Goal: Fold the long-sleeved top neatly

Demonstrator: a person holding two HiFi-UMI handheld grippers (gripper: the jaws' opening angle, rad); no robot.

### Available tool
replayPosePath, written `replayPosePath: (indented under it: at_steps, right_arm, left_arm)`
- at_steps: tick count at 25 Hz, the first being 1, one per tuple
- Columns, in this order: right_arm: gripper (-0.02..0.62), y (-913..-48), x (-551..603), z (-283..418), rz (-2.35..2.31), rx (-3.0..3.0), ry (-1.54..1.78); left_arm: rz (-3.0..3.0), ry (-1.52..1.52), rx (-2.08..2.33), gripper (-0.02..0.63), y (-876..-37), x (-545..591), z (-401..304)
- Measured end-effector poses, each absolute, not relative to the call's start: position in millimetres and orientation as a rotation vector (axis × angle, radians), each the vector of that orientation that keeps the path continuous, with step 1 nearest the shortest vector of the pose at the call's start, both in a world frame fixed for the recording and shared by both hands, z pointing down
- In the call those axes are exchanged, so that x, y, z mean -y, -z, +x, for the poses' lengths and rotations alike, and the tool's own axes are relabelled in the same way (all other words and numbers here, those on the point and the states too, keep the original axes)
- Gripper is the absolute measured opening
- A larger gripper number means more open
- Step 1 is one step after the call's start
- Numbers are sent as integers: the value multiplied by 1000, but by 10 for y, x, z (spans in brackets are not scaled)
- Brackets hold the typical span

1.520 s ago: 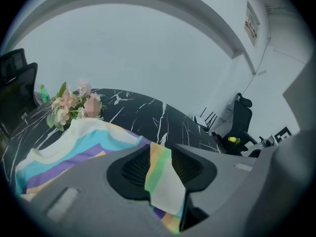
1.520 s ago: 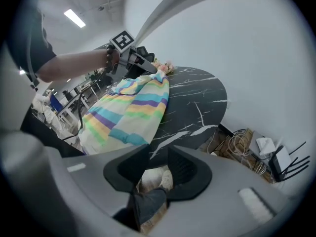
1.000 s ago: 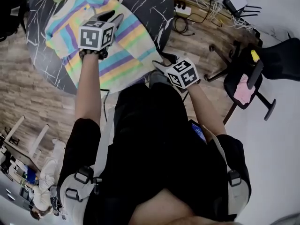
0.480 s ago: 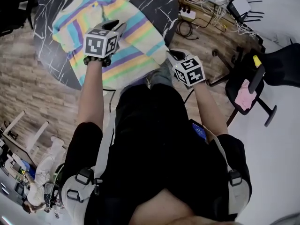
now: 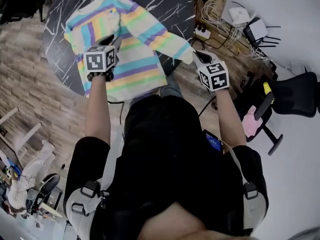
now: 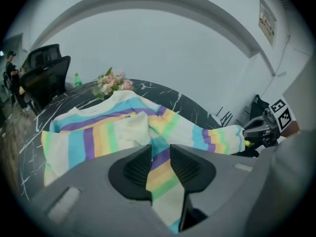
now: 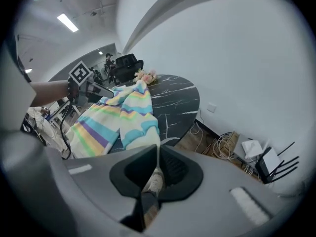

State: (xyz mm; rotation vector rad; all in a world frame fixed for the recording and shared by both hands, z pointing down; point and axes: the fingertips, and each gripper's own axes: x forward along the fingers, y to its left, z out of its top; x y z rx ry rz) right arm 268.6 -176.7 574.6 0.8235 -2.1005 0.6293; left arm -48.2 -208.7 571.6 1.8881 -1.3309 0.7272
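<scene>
The long-sleeved top [image 5: 125,49], striped in pastel colours, lies spread on the round black marble table [image 5: 165,4]. My right gripper [image 5: 196,55] has just closed and is shut on the cream cuff [image 7: 154,179] of the right sleeve [image 7: 140,112]. That sleeve is drawn out past the table's right edge. My left gripper [image 5: 109,38] hovers over the lower left of the top's body. Its jaws have narrowed a little but still stand apart, and striped cloth [image 6: 159,169] shows through the gap. The left sleeve lies bunched on the chest [image 6: 131,127].
A bunch of flowers [image 6: 111,83] stands at the table's far edge. Cables and a power strip [image 5: 215,14] lie on the wooden floor to the right. A black office chair [image 5: 290,91] with a pink cloth is further right. Another black chair [image 6: 44,73] stands behind the table.
The right gripper has moved up to the sleeve's end, shut on the cuff and pulled the sleeve out to the right. The left gripper has slid left across the top's body.
</scene>
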Motion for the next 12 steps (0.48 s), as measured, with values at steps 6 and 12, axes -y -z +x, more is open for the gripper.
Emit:
replayPosePath:
  at_steps: [6,12]
  right_arm:
    - [20,-5679,2276,2972,869,2079,-554]
    - [20,-5594,2909,3219,904,2072,-453]
  left_arm:
    - [1777,-647,1471,164,-5843,2296,-765]
    - [1729,-674,1486,179,-5994,2422,-749]
